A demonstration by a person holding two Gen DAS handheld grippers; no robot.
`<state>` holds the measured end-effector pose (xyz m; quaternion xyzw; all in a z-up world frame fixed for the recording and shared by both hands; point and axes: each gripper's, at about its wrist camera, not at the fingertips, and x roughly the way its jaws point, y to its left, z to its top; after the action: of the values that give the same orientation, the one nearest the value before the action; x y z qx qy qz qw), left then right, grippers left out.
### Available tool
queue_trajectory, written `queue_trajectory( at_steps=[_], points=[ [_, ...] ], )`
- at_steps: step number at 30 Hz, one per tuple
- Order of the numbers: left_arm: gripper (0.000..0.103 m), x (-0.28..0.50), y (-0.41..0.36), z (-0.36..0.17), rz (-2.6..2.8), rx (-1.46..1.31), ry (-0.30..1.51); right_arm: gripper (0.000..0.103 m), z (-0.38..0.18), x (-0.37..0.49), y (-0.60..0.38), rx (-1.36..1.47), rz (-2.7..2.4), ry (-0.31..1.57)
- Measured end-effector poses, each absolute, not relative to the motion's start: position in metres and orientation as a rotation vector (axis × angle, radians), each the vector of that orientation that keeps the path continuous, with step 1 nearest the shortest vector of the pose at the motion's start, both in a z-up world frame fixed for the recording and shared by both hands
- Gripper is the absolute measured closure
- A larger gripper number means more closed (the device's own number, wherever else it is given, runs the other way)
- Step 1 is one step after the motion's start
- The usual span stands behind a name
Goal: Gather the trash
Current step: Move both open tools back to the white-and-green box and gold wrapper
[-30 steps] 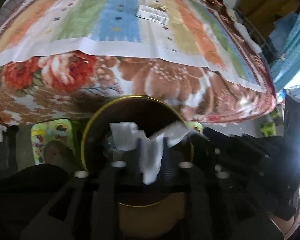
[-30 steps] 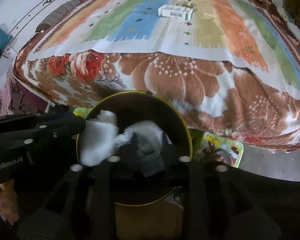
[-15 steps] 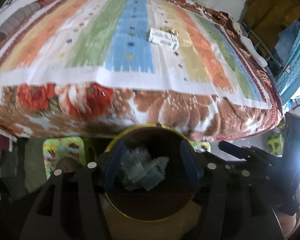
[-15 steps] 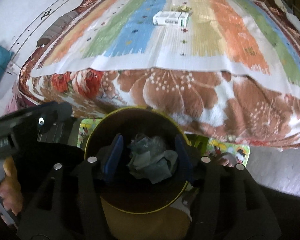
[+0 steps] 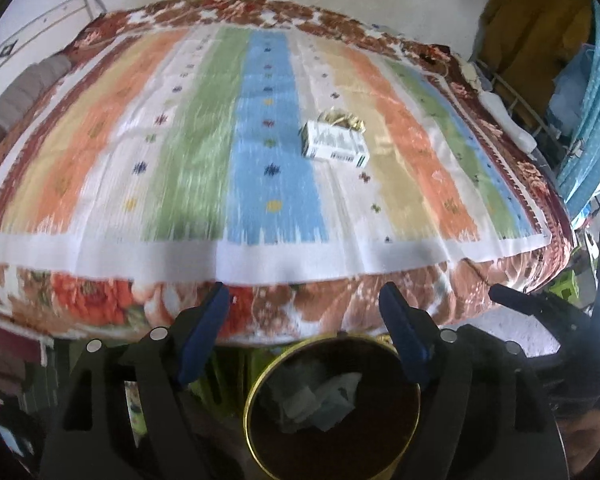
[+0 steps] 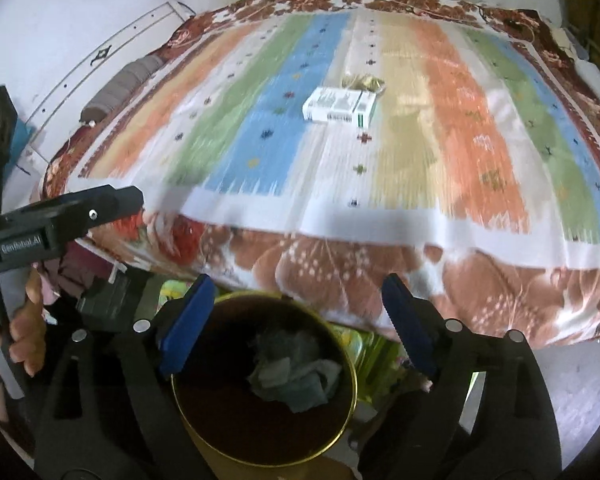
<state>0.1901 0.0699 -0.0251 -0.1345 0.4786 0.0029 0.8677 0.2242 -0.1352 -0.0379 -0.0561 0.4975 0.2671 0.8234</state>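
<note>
A round dark bin with a yellow rim [image 5: 247, 400] [image 6: 354, 384] stands on the floor below the bed's edge. Crumpled white paper [image 5: 320, 400] [image 6: 296, 380] lies inside it. My left gripper [image 5: 308, 320] hangs above the bin, its jaws opening, nothing between the blue pads. My right gripper [image 6: 296, 312] is likewise above the bin, jaws opening and empty. On the striped bedspread lie a white carton [image 5: 334, 145] [image 6: 340, 107] and, just behind it, a crumpled gold wrapper [image 5: 342, 118] [image 6: 364, 82].
The bed with striped cover [image 5: 180, 160] and floral blanket [image 6: 340, 264] fills the view ahead. The other hand-held gripper shows at the right edge [image 5: 540, 312] and at the left [image 6: 60, 216], held by a person's hand [image 6: 28, 332]. Clothes hang at far right [image 5: 540, 40].
Both grippers let go of the crumpled paper, which fell into the bin. Their jaws have spread apart and both have lifted up and away, bringing more of the bed into view.
</note>
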Motion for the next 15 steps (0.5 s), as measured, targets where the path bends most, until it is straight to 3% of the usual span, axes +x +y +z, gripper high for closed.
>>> queue_trajectory(
  at_steps=[3, 7, 15],
  points=[
    [0.021, 0.201, 0.067, -0.020, -0.025, -0.246, 0.977, 0.018, -0.030, 0.239, -0.133, -0.124, 0.562, 1.036],
    [0.006, 0.217, 0.065, -0.015, -0.033, -0.152, 0.928, 0.013, -0.022, 0.257, -0.130, -0.129, 0.560, 1.012],
    [0.006, 0.255, 0.070, -0.028, -0.137, -0.066, 0.939, 0.009, -0.016, 0.307, -0.125, -0.186, 0.556, 0.961]
  ],
)
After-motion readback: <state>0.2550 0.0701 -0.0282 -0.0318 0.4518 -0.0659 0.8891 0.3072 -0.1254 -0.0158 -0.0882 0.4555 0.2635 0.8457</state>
